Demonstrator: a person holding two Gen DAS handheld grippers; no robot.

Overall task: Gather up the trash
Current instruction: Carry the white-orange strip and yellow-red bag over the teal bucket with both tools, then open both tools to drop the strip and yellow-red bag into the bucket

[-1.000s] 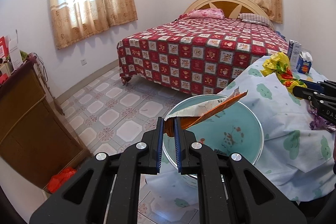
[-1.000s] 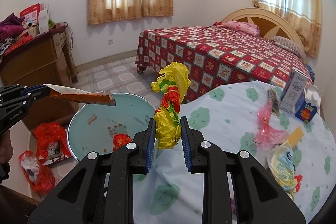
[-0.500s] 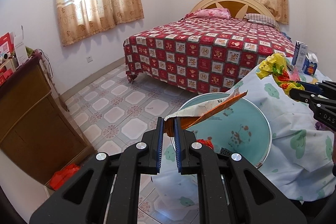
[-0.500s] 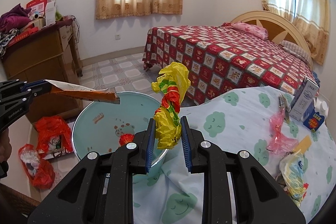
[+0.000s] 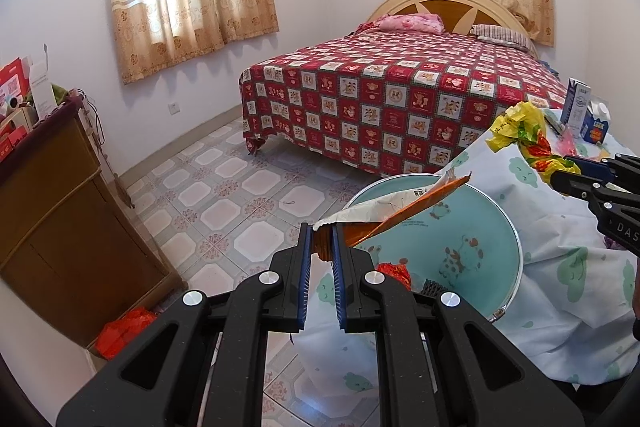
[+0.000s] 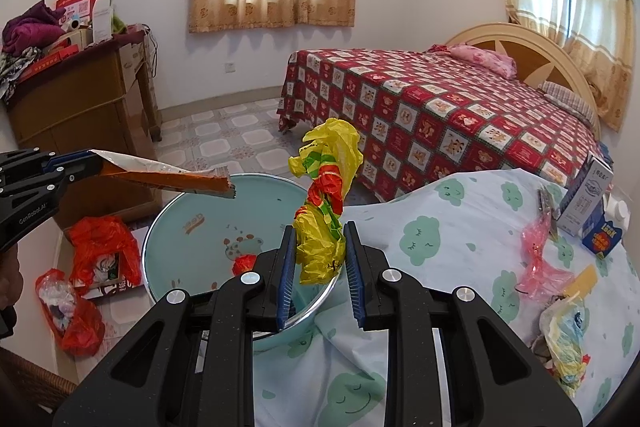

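Partway through: left fingers (image 5: 320, 247) clamped on an orange wrapper (image 5: 394, 209), right fingers (image 6: 318, 259) clamped on a yellow bag (image 6: 324, 203), both over the basin (image 6: 192, 223). Already in the basin at 6 o'clock: one red scrap (image 6: 244, 263). Left to collect on the table (image 6: 460, 219), toward 3 o'clock: pink wrapper (image 6: 538, 259) and more bags.

The desk (image 6: 460, 227), draped in a pale cloud-print cloth, carries a white carton (image 6: 586, 195), crumpled pink plastic wrapper (image 6: 538, 259) and small blue box (image 6: 604, 233).

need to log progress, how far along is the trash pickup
Done: one red wrapper lies in the basin. In hand: the left gripper holds an orange packet, the right gripper a yellow bag, both over it. Left: the pink wrapper, cartons and other wrappers on the sheet.
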